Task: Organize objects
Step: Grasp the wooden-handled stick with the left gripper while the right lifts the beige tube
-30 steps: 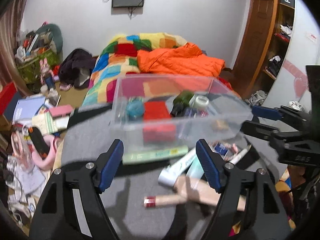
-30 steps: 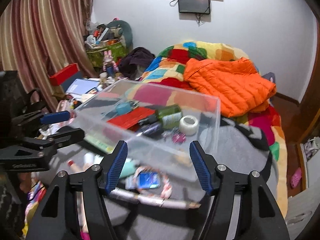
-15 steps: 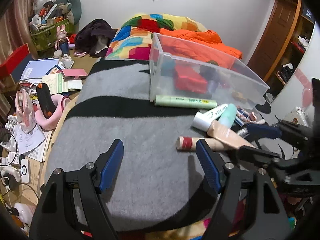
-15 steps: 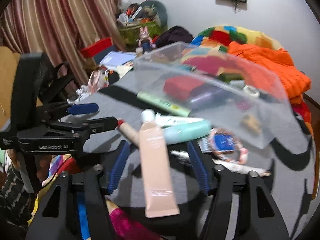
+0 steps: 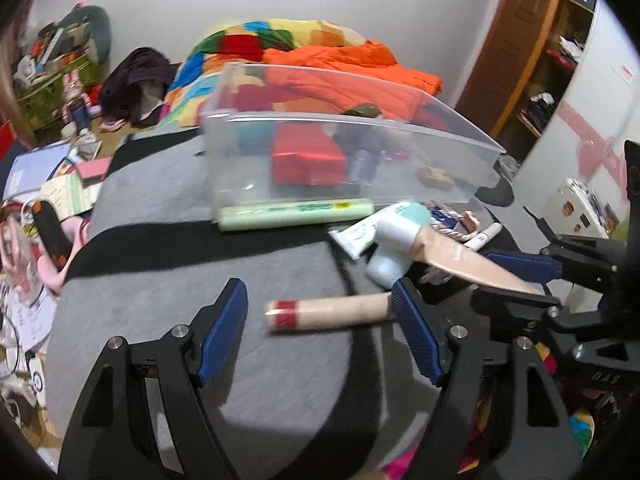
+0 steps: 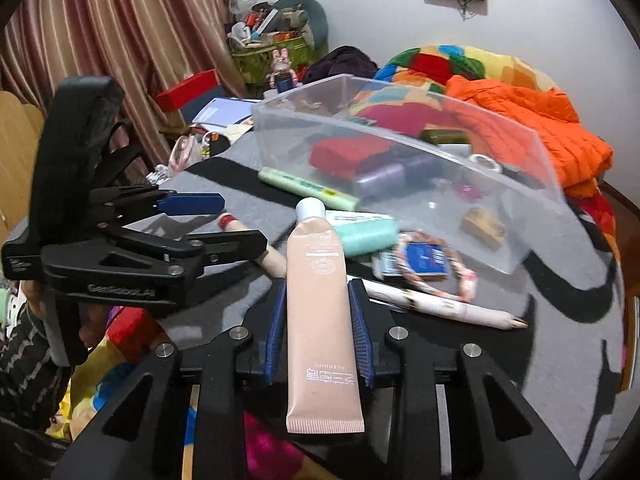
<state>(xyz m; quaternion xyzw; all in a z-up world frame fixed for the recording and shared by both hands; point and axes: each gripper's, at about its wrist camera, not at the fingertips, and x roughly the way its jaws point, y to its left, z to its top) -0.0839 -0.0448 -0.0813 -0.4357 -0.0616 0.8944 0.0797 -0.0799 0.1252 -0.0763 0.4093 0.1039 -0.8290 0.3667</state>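
Clear plastic, the rectangular storage bin (image 6: pixel 404 168) on the grey blanket (image 5: pixel 200 280) has already been partly filled: a red box (image 5: pixel 308 156), a dark green bottle (image 6: pixel 444 136), a roll of white tape (image 6: pixel 486 162) and a few smaller items are seen inside it. Several things are left outside, just beside its near wall: a pale green long tube (image 5: pixel 296 214), a mint-green tube (image 6: pixel 366 236), a cream stick with a red band (image 5: pixel 328 314), a white pen (image 6: pixel 436 306) and a blue packet ringed by a braided cord (image 6: pixel 424 258).

A peach-pink squeeze tube with a white cap (image 6: pixel 320 308) is held between the blue pads of the right gripper (image 6: pixel 318 320), whose jaws have just been closing onto its sides; the tube is judged to be gripped and appears lifted off the blanket, near the bin but not yet in it. The left gripper (image 5: pixel 320 320) is held wide apart with nothing in it, and the cream stick lies between its fingertips, the stick's plain end hidden behind one pad.

The task is judged roughly half done, with the held tube and the scattered items yet to be placed
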